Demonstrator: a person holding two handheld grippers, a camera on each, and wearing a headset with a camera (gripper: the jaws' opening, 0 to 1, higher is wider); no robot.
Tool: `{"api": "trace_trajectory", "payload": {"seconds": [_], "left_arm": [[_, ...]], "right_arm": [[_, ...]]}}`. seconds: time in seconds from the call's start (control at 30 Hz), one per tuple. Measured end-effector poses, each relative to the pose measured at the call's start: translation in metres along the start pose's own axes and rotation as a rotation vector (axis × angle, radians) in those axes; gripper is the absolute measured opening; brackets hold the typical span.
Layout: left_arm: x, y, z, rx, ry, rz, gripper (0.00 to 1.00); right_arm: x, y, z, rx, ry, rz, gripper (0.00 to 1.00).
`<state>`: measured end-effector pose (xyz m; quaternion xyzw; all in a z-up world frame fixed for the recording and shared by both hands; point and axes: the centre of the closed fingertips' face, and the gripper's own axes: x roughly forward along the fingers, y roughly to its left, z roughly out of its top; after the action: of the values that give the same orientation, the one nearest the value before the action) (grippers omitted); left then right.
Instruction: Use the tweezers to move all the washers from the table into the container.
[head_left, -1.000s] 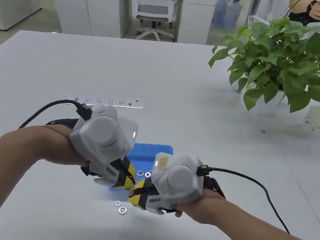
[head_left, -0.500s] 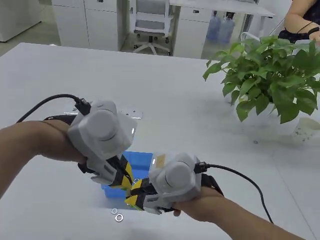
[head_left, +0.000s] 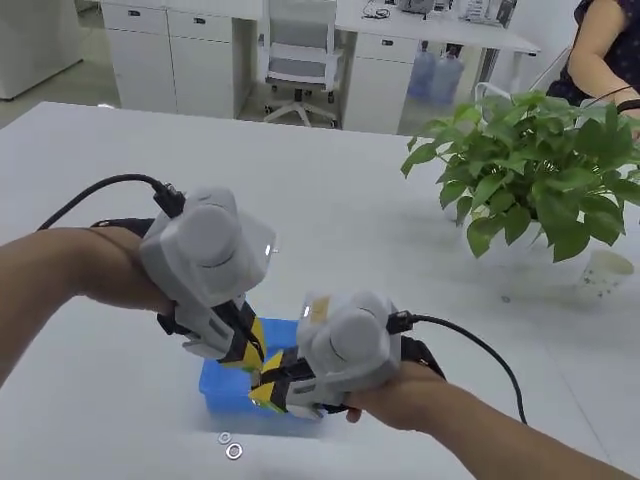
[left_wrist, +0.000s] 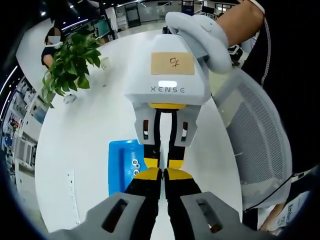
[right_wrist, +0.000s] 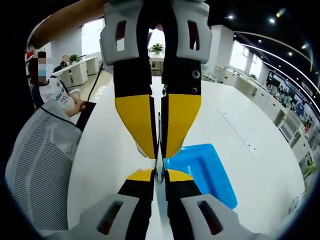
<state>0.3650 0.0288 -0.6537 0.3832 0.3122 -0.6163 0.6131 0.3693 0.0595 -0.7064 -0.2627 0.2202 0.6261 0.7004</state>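
on the table (head_left: 350, 200), two silver washers (head_left: 233, 451), blue container (head_left: 225, 385), thin metal tweezers (right_wrist: 159, 145)

Two silver washers (head_left: 233, 451) lie just beside the blue container (head_left: 225, 385), others inside

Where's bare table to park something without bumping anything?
Free: table from the left gripper to the far edge, left of the plant; also front right, between plant and right gripper. Crowded: the container, with washers beside it and both grippers shut on the tweezers.
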Motion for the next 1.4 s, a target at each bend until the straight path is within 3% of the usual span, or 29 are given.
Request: {"api": "trace_trajectory", "payload": {"seconds": [0.57,0.97,1.4], "left_arm": [[0.003,0.027,-0.002,0.025,-0.001,0.019,0.06],[0.016,0.042,-0.014,0.044,0.002,0.02,0.06],[0.032,0.053,-0.03,0.021,-0.008,0.008,0.06]], "right_arm": [[0.007,-0.032,-0.001,0.016,-0.015,-0.027,0.1],[0.019,-0.045,-0.012,0.028,-0.018,-0.03,0.1],[0.036,-0.054,-0.027,0.045,-0.004,-0.001,0.1]]}}
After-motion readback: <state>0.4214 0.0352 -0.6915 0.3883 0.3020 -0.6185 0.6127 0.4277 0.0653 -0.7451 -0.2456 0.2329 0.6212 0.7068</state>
